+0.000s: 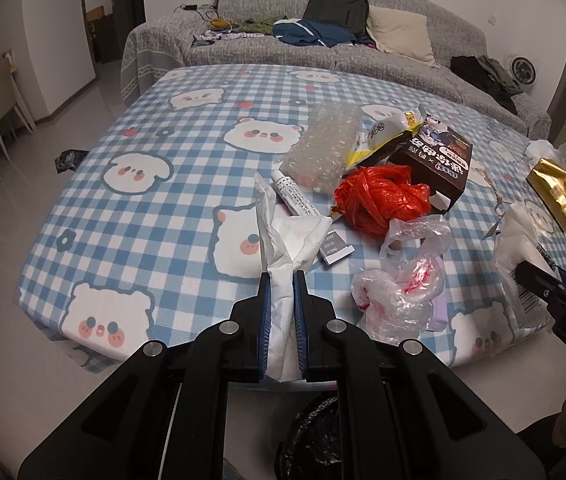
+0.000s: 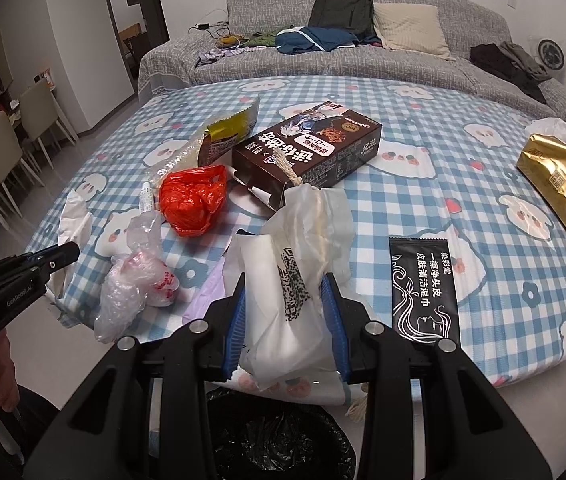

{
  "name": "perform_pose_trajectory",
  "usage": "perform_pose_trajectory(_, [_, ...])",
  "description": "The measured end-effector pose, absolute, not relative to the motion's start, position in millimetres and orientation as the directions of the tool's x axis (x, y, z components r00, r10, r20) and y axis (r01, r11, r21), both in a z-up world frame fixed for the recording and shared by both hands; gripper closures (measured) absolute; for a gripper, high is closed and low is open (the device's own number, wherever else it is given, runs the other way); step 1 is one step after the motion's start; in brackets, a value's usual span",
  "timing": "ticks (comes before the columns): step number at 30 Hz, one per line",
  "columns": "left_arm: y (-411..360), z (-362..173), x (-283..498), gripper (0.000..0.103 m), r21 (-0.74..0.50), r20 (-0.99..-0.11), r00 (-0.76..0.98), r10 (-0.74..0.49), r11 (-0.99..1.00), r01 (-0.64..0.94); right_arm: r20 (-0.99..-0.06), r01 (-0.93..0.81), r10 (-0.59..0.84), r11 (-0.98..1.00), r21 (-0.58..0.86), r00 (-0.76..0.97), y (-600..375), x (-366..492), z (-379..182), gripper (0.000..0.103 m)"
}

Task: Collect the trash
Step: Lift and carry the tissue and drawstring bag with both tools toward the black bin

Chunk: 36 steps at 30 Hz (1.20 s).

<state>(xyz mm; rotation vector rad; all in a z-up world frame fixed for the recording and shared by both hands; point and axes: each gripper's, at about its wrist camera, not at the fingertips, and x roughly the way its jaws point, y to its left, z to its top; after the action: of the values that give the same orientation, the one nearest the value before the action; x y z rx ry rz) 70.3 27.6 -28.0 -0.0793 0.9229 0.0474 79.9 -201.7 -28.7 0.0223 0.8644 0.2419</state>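
In the left wrist view my left gripper (image 1: 282,273) is shut on a crumpled white tissue (image 1: 271,220) that sticks up from the jaws above the near table edge. At the right edge of that view, my right gripper (image 1: 531,280) grips a white paper bag (image 1: 517,240). The right wrist view shows my right gripper (image 2: 285,276) shut on that white paper bag (image 2: 307,220), which has a QR code and a string. My left gripper (image 2: 63,256) with the tissue (image 2: 73,216) is at far left. A bin lined with a black bag (image 2: 279,440) sits below the table edge.
On the blue checked tablecloth (image 1: 163,208) lie a red plastic bag (image 1: 379,196), clear plastic bags (image 1: 399,284), a brown box (image 2: 311,148), bubble wrap (image 1: 323,144), a white tube (image 1: 293,196), a black sachet (image 2: 425,284) and a gold packet (image 2: 559,176). A grey sofa (image 2: 363,64) stands behind.
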Motion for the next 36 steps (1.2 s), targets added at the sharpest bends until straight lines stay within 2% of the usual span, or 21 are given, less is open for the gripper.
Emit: perform_pose_trajectory(36, [-3, -36, -30, 0.093, -0.078, -0.784, 0.620, -0.038, 0.996, -0.038, -0.716, -0.188, 0.222, 0.974, 0.128, 0.662, -217, -11, -28, 0.069])
